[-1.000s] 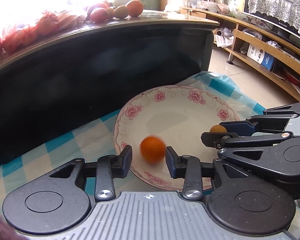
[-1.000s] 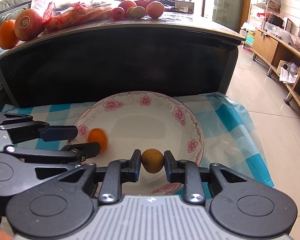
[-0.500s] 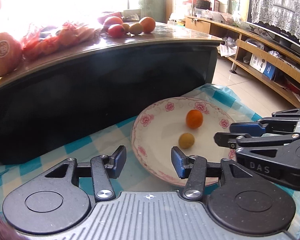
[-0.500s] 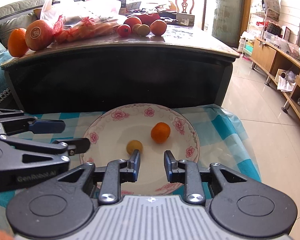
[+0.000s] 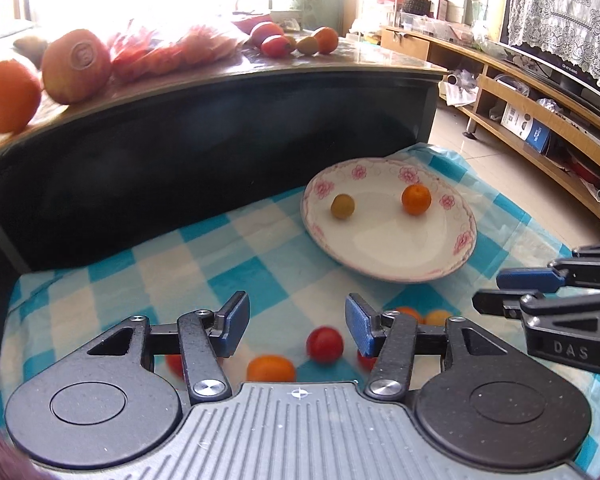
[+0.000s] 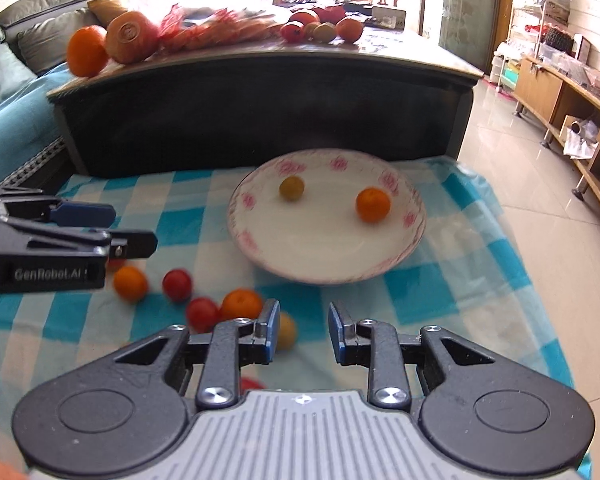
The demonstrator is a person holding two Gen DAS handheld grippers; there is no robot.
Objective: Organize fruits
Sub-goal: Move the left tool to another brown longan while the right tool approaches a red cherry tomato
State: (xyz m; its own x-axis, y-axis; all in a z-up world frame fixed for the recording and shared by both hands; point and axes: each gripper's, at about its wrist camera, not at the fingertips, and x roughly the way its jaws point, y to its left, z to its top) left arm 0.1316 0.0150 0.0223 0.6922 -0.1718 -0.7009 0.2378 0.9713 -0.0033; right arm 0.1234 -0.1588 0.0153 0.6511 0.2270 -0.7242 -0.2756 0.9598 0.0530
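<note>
A white plate with pink flowers (image 5: 456,246) (image 6: 414,236) lies on the blue checked cloth (image 5: 172,264) (image 6: 460,280). On it rest a small orange (image 5: 416,199) (image 6: 373,204) and a yellow-green fruit (image 5: 343,206) (image 6: 291,188). Near me on the cloth lie several loose fruits: a red one (image 5: 324,344) (image 6: 177,284), an orange one (image 5: 271,368) (image 6: 241,304), another orange one (image 6: 130,282) and a yellowish one (image 6: 286,331). My left gripper (image 5: 297,326) (image 6: 134,232) is open above them. My right gripper (image 6: 303,334) (image 5: 488,292) is open too, holding nothing.
A dark coffee table (image 5: 220,128) (image 6: 260,92) stands behind the cloth, carrying large oranges (image 6: 87,50), a pomelo (image 5: 76,66), bagged fruit and several small fruits (image 5: 296,40). A wooden TV shelf (image 5: 540,112) runs along the right, a sofa (image 6: 8,52) on the left.
Both grippers have let go of their fruits, opened and drawn back from the plate. The orange and the yellow-green fruit now rest on the plate; loose fruits came into view.
</note>
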